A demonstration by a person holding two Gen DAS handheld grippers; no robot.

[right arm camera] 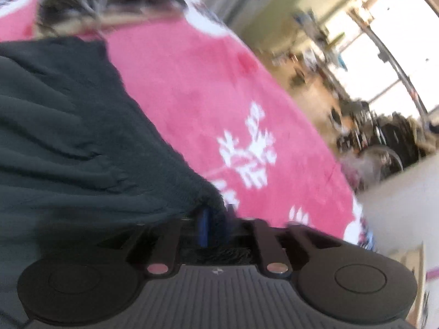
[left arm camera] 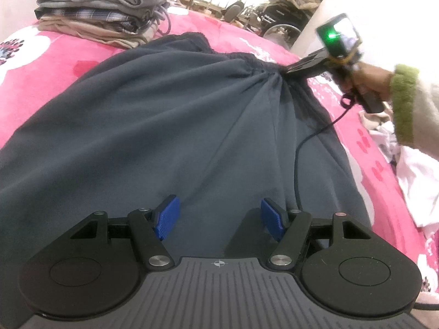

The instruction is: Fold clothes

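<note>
The right gripper (right arm camera: 212, 226) is pinched tight on the gathered edge of the dark grey fabric garment (left arm camera: 170, 126) — cloth bunched right between its blue pads, creases fanning out from that grip. A hand (left arm camera: 365, 81) in a cream sleeve with a green cuff (left arm camera: 403, 104) holds its handle, a black cable (left arm camera: 304, 142) trailing down over the cloth. The left gripper (left arm camera: 219, 216) hovers over the near part of the garment, blue-padded fingers (left arm camera: 167, 216) spread wide, nothing between them. The garment lies spread across the pink blanket with white floral print (right arm camera: 208, 87). Far left, a stack of folded clothes (left arm camera: 101, 8) in greys, plaid and beige — off to the right, crumpled white fabric (left arm camera: 417, 175).
</note>
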